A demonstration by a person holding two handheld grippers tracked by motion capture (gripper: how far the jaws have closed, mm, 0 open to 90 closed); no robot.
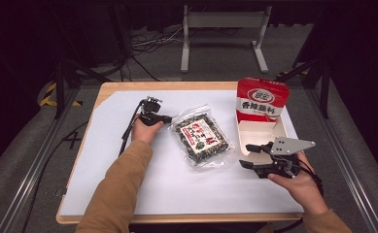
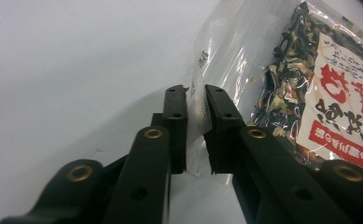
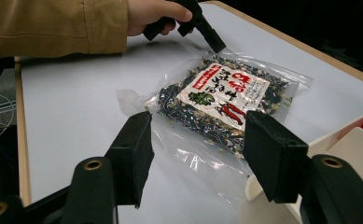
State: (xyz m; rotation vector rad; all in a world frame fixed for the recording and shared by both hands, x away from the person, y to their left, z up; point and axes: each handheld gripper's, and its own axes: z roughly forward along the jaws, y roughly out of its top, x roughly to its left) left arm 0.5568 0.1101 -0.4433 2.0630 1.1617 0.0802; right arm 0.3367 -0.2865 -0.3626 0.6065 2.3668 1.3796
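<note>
While the left tool (image 1: pixel 166 118) reaches rightward at upper centre of the high view, its own view shows it pinching the clear edge of the snack bag (image 2: pixel 310 88); the right tool (image 3: pixel 195 154), spread, faces the bag on the table (image 3: pixel 72 121).

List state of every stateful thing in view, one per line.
left gripper: jaws shut on the clear edge of the snack bag
right gripper: jaws open, nothing between them
snack bag: sealed, lying flat on the table
red carton: open, flap standing up, white inside showing
</note>
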